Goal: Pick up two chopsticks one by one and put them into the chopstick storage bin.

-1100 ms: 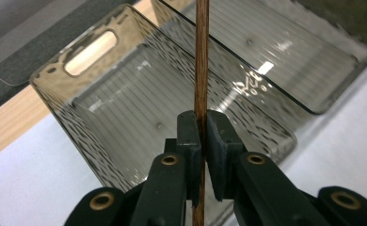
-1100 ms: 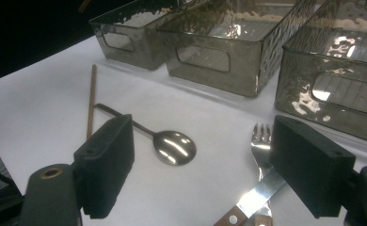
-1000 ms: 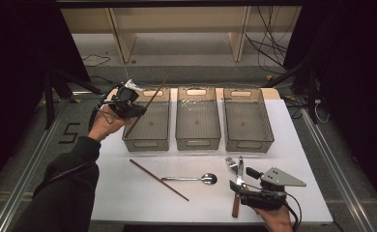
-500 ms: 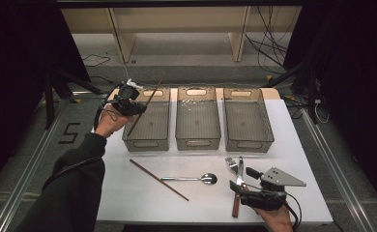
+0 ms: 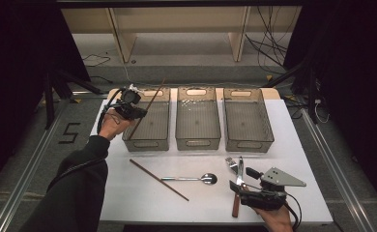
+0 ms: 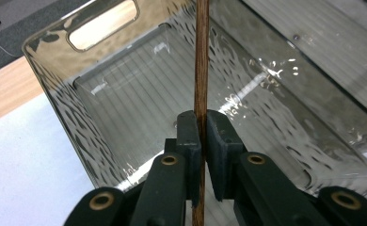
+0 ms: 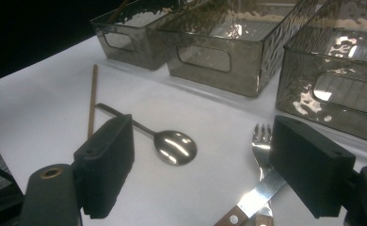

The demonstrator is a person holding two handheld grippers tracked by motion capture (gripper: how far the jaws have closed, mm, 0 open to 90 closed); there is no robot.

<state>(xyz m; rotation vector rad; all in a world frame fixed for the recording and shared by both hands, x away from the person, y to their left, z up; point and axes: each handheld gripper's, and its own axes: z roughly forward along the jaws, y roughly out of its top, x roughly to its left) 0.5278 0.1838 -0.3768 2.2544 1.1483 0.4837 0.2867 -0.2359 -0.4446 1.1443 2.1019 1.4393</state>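
High view: white counter (image 5: 128, 193) carrying three clear bins in a row along its far edge: left bin (image 5: 148, 121), middle bin (image 5: 198, 118), right bin (image 5: 247, 120). Left claw (image 5: 137, 112), held in the person's left hand (image 5: 110, 123), sits over the left bin's near-left rim, clamped on a brown chopstick (image 5: 150, 104) that slants up toward the bin's far end. Second chopstick (image 5: 158, 180) lies diagonally on the counter near the front edge; spoon (image 5: 191, 179) just beside it; fork (image 5: 232, 163) and wood-handled knife (image 5: 238, 191) toward the front right corner. Right claw (image 5: 239, 187) rests low over the knife.

Left gripper view: jaws closed tight on the chopstick (image 6: 201, 70), which stands upright above the left bin (image 6: 68, 108).

Right gripper view: jaws spread wide, nothing between them; spoon (image 7: 172, 145), fork (image 7: 262, 141), knife (image 7: 247, 202) and second chopstick (image 7: 92, 99) lie on the counter (image 7: 40, 108) beyond.
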